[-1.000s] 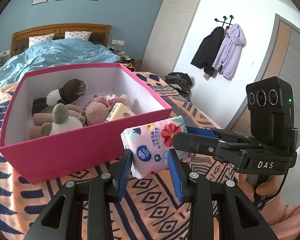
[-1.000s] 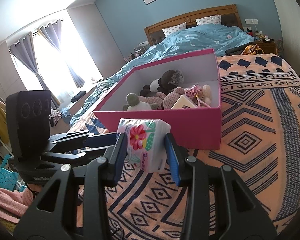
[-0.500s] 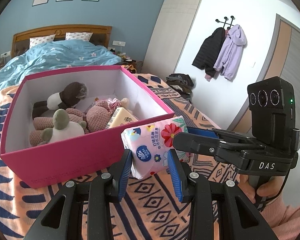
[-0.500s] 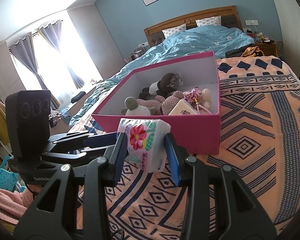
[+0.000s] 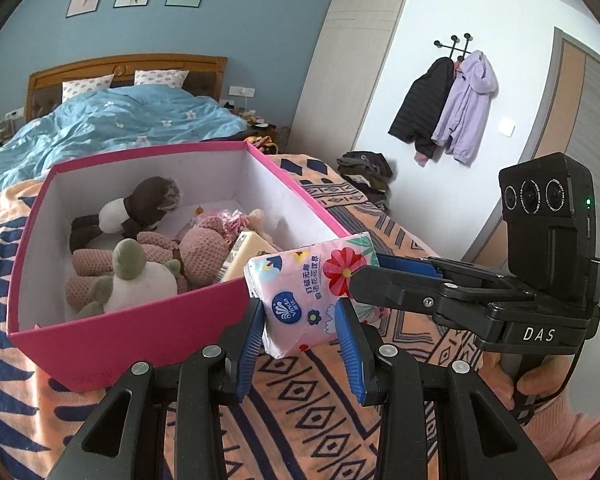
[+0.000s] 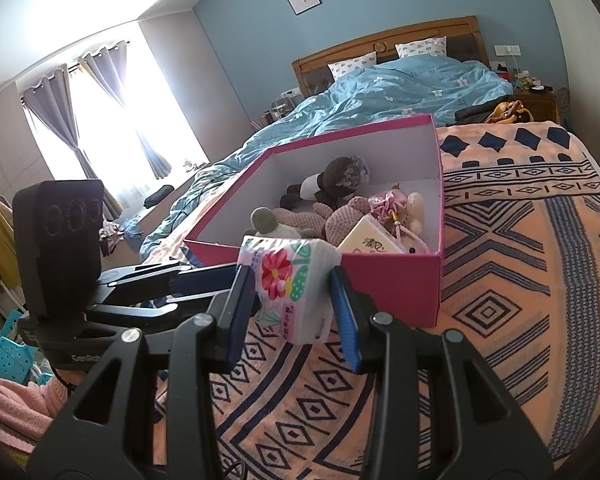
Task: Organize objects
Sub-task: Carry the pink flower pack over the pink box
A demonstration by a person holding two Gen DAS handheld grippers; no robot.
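A pink flowered tissue pack point(image 5: 300, 300) hangs just in front of the near rim of the pink box point(image 5: 140, 332). My left gripper point(image 5: 300, 322) is shut on its lower end. My right gripper point(image 6: 290, 300) is shut on the same tissue pack point(image 6: 286, 280), and in the left wrist view its fingers point(image 5: 384, 276) reach in from the right. The pink box point(image 6: 400, 288) stands open on the bed, with several plush toys point(image 5: 140, 276) and a cream-coloured packet point(image 6: 370, 242) inside. The pack's underside is hidden behind the pads.
The box rests on an orange and navy patterned blanket point(image 6: 500, 300). A blue duvet point(image 5: 112, 128) and wooden headboard point(image 6: 384, 40) lie beyond it. Coats point(image 5: 444, 100) hang on the right wall. A hand in a pink sleeve point(image 5: 572, 436) holds the right gripper.
Both grippers have lifted the tissue pack a little; the box now sits lower in both views and more of its inside shows. The jaws have not changed.
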